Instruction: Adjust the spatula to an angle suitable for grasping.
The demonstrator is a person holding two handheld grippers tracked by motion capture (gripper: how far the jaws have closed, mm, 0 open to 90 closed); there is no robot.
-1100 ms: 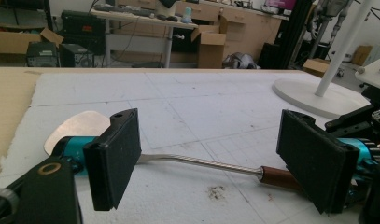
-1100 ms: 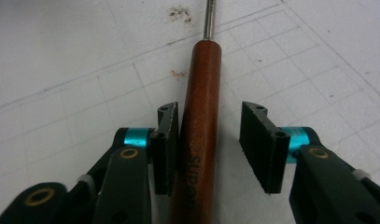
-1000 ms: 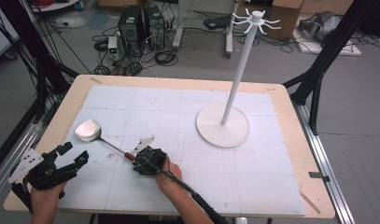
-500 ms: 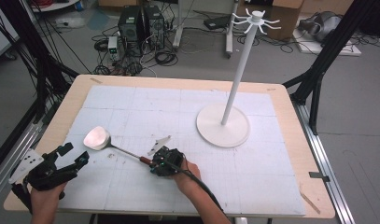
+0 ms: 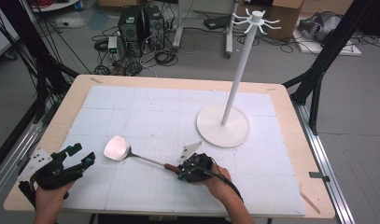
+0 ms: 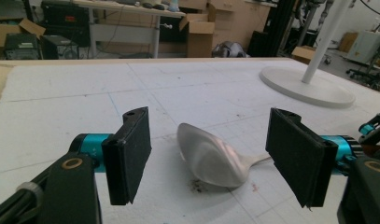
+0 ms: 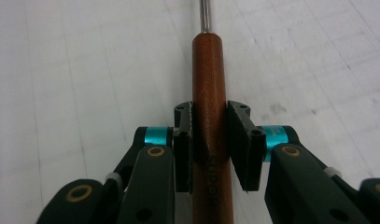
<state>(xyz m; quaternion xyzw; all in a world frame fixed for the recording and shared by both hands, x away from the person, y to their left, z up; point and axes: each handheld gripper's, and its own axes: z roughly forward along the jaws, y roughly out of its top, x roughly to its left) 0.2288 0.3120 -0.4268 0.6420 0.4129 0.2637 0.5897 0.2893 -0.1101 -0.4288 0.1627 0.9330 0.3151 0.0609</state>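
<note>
Right gripper view: jaws clamp ladle [image 7: 210, 84] (wooden handle).

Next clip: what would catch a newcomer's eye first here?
Likely the metal ladle lying near the table's front left, its brown wooden handle clamped between the jaws of the right gripper. Next, the tall white hook stand rising from its round base on the right half of the white mat. The left gripper sits open at the front left corner, jaws framing the ladle's bowl.
</note>
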